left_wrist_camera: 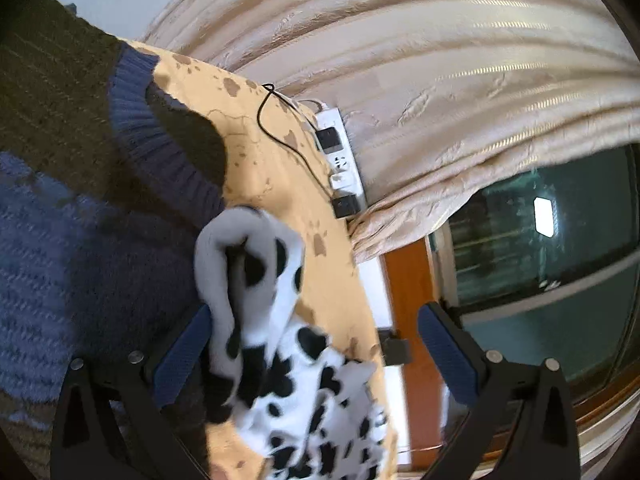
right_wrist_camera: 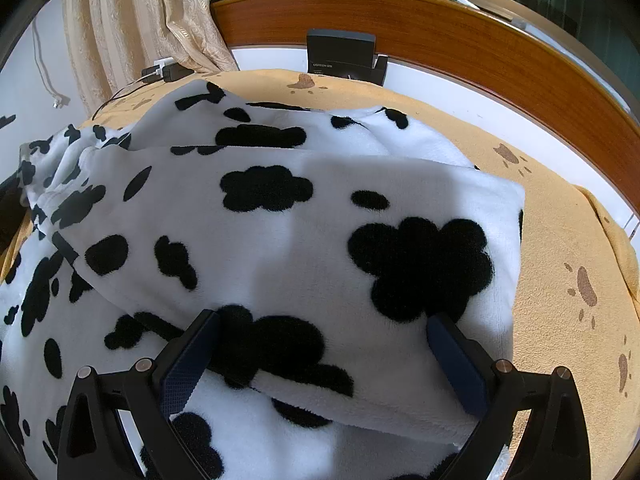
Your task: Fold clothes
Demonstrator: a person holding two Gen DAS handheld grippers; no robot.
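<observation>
Both tools are held agape: left tool (left_wrist_camera: 316, 354) beside a raised fold of the cow-print fleece (left_wrist_camera: 280, 320), right tool (right_wrist_camera: 322, 354) straddling its folded layer (right_wrist_camera: 304, 216) on the tan-covered surface (right_wrist_camera: 560, 300).

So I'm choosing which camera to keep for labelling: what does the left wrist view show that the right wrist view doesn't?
Only the left wrist view shows a blue and olive knitted sleeve, a window and the open left gripper with a bunched edge of the garment between its fingers.

Only the right wrist view shows the folded layers of the cow-print fleece garment spread flat, a dark box against the wooden board, and the open right gripper.

Both show the garment, the paw-print cover, the curtain and the power strip.
</observation>
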